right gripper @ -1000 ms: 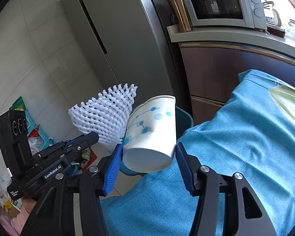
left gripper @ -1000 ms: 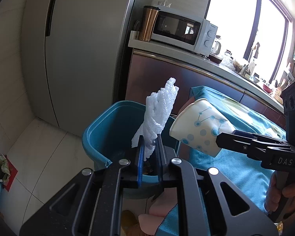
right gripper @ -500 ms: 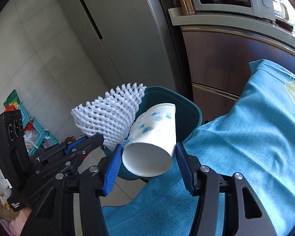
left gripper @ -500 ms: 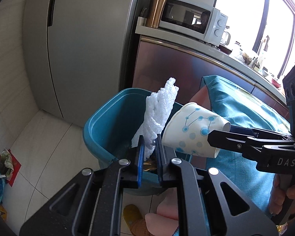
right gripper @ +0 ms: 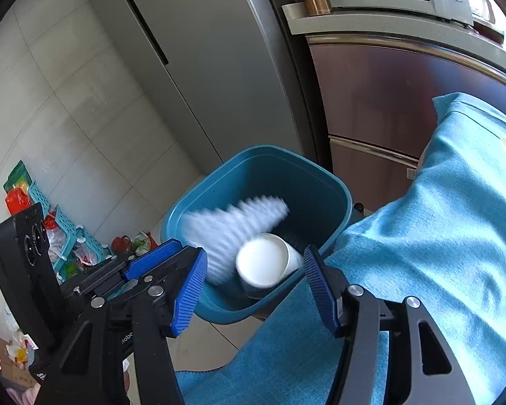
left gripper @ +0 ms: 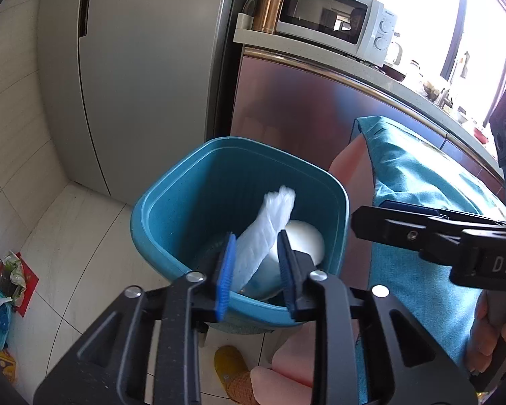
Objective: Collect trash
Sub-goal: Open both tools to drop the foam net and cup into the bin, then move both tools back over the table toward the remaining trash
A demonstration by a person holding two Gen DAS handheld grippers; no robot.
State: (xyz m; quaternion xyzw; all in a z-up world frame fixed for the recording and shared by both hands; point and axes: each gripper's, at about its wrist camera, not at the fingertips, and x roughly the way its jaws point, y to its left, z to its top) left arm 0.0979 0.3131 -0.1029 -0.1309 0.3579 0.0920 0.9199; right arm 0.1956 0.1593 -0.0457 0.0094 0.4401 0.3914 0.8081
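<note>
Left wrist view, nearest first: the left gripper (left gripper: 255,266) hangs over the near rim of the teal plastic waste bin (left gripper: 172,216), and its jaws have just been opening; they now stand narrowly parted, with the white foam net sleeve (left gripper: 263,236) seen between them but loose, blurred and already down inside the bin. Just behind the sleeve lies the white paper cup (left gripper: 305,241), also inside the bin. To the right the right gripper (left gripper: 381,219) reaches in from the side above a teal cloth (left gripper: 421,202) draped over a surface beside the bin, with a hand (left gripper: 496,330) around its grip. Right wrist view shows the right gripper (right gripper: 254,290) with its blue ribbed pads (right gripper: 189,290) set wide and clear of the cup (right gripper: 263,263), whose round end faces the camera from within the bin (right gripper: 320,182), the sleeve (right gripper: 229,229) smeared beside it. Below the bin, on the tiled floor, a yellow slipper (left gripper: 231,364) shows. Farther left a turquoise plastic basket (right gripper: 67,229) sits among colourful wrappers. Behind the bin stand a grey refrigerator (left gripper: 145,67) and a brown cabinet (left gripper: 303,108); on its counter are a copper tumbler (left gripper: 271,0) and a white microwave oven (left gripper: 337,20).
</note>
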